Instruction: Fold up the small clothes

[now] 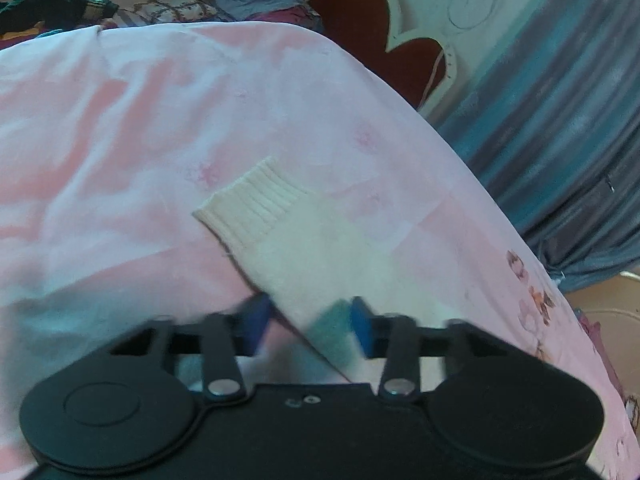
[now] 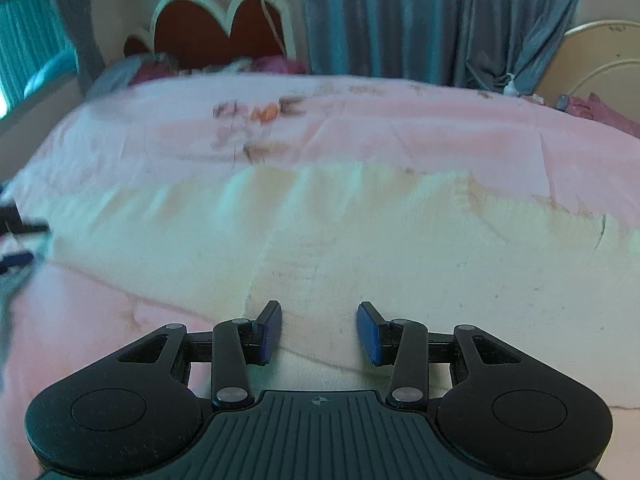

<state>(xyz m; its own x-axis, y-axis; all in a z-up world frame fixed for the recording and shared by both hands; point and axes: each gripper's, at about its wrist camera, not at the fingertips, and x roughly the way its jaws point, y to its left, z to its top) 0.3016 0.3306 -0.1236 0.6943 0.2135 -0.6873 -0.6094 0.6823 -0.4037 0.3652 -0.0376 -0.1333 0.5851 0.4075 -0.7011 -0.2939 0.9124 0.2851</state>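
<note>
In the left wrist view, a pile of dark and patterned clothes (image 1: pixel 60 4) sits in the upper left corner, behind the far edge of the bed. The pink bedsheet (image 1: pixel 120 140) fills most of the frame. At centre, a cream sweater sleeve (image 1: pixel 288 236) lies flat on the sheet, its ribbed cuff pointing to the upper left and the rest running down toward the bottom centre. The left gripper (image 1: pixel 308 324) sits at the bottom centre with its blue pads spread to either side of the sleeve; the fabric passes between them, but the blur makes it unclear whether either pad touches it. To the upper right stands a red headboard with a scalloped white border (image 1: pixel 368 28), and grey-blue curtains (image 1: pixel 560 120) hang along the right edge.

In the right wrist view, the same headboard (image 2: pixel 216 28) shows at the upper left, with curtains (image 2: pixel 400 16) across the upper centre. The sheet (image 2: pixel 360 128) spans the middle band, bearing a faded floral print. Below it the cream sweater body (image 2: pixel 360 240) stretches across nearly the full width of the frame, wrinkled along its top edge. The right gripper (image 2: pixel 320 330) is at the bottom centre, its blue pads held apart just above the knit, holding nothing.
</note>
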